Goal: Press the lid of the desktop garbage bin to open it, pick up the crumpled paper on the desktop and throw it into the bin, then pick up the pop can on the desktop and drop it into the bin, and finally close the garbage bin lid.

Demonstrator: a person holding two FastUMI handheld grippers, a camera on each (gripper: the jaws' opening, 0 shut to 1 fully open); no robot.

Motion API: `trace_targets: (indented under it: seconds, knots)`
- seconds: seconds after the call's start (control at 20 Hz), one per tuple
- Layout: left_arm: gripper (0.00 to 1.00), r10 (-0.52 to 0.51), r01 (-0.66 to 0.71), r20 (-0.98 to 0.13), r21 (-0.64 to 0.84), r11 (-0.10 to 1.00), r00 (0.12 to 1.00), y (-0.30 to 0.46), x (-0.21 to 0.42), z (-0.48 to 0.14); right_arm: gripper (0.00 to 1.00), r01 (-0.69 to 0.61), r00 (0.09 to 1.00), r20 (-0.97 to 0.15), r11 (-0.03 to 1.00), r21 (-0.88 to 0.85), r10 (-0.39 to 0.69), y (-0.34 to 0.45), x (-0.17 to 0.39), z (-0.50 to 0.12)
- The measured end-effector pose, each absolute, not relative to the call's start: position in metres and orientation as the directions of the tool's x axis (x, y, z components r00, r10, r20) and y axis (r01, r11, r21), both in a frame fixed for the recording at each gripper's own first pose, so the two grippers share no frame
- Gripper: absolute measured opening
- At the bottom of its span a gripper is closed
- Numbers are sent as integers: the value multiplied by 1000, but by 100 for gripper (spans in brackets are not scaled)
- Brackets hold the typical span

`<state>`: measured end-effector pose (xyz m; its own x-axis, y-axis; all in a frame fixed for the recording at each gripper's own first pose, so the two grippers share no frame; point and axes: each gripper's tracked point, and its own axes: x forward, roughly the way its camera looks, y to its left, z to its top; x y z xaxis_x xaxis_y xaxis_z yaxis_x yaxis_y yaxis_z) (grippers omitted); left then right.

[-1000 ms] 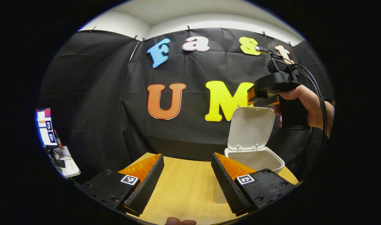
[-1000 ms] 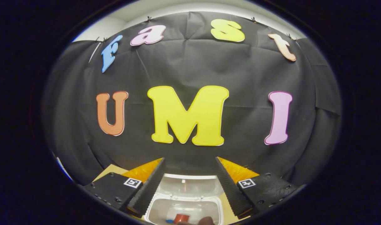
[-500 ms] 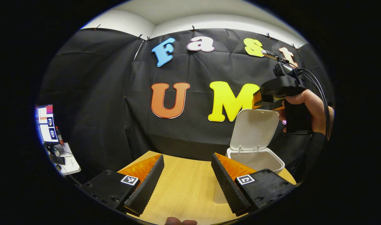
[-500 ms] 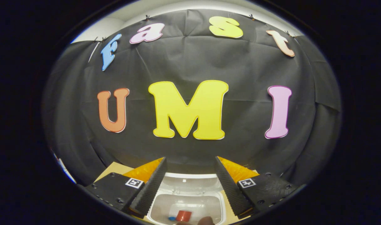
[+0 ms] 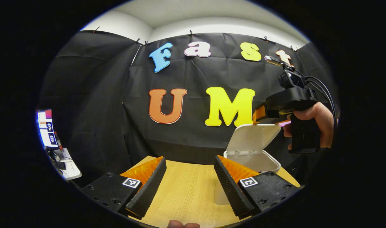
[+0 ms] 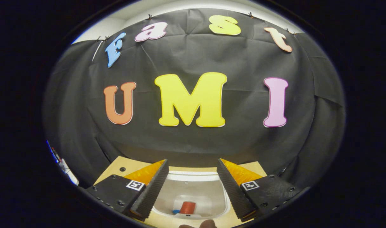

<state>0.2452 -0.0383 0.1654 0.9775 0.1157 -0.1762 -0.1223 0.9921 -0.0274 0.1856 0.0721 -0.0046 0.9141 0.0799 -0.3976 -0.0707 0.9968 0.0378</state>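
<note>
Left gripper (image 5: 189, 183) hovers over the light wooden surface (image 5: 186, 190), jaws wide, holding nothing. White plastic desktop bin (image 5: 259, 161) sits at 3 o'clock of it, its white hinged lid (image 5: 251, 137) tilted half down. Right gripper (image 5: 262, 115), held by a hand (image 5: 319, 122), sits at the lid's top edge; contact unclear. In right gripper view the right gripper's (image 6: 191, 185) jaws are wide, empty; red pop can (image 6: 187, 207) inside the bin at 6 o'clock.

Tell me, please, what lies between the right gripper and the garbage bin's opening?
The white lid of the bin, tilted forward over the opening, lies just beneath the right gripper; the left gripper view shows this.
</note>
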Motion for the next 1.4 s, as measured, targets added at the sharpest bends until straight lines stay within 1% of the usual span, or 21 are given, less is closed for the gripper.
trace_targets:
  seconds: [0.05, 0.5, 1.25, 1.4]
  knots:
    - [98, 111, -118, -175, -27, 993, 978, -39, 244, 166, 94, -71, 910, -407, 997, 37, 80, 71, 179, -11]
    - [97, 84, -89, -180, -17, 996, 980, -44, 231, 166, 95, -82, 860, -504, 997, 4, 73, 64, 133, -78]
    - [98, 77, -80, -202, -8, 997, 976, -51, 232, 158, 95, -102, 807, -583, 995, 14, 91, 65, 124, -134]
    - [97, 73, -77, -207, -10, 997, 976, -51, 234, 155, 96, -104, 815, -572, 995, 9, 90, 66, 124, -136]
